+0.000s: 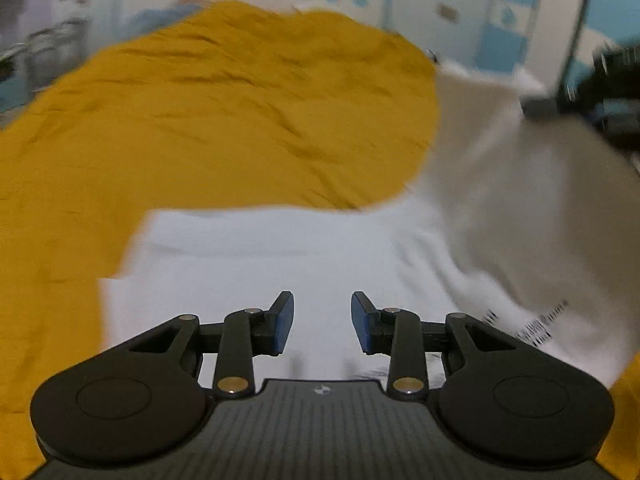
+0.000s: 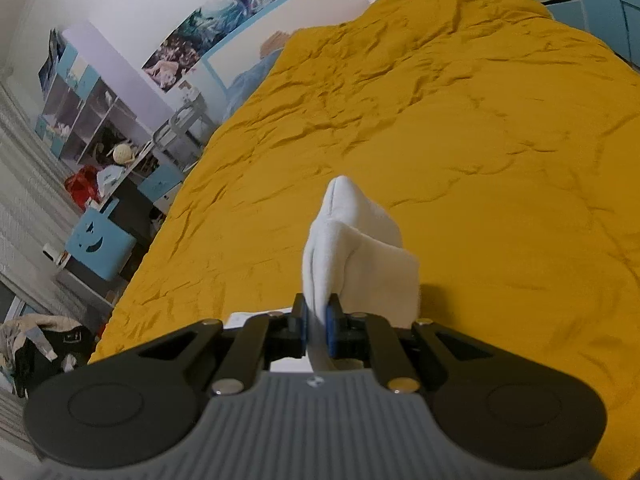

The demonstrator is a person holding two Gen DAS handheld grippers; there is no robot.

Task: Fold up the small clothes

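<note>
A white garment point(image 1: 280, 264) lies on the yellow bedspread point(image 1: 180, 120); its right side rises off the bed, with black printed text near the lower right. My left gripper point(image 1: 322, 322) is open and empty, just above the flat white cloth. In the right wrist view my right gripper point(image 2: 317, 320) is shut on a bunched fold of the white garment point(image 2: 360, 248), held up above the yellow bedspread point(image 2: 440, 140). The view from the left wrist is blurred.
The bed fills most of both views. Left of it stand a blue bin point(image 2: 98, 246), a shelf unit point(image 2: 80, 112) and a pile of clothes point(image 2: 40, 344) on the floor. Posters hang on the wall behind.
</note>
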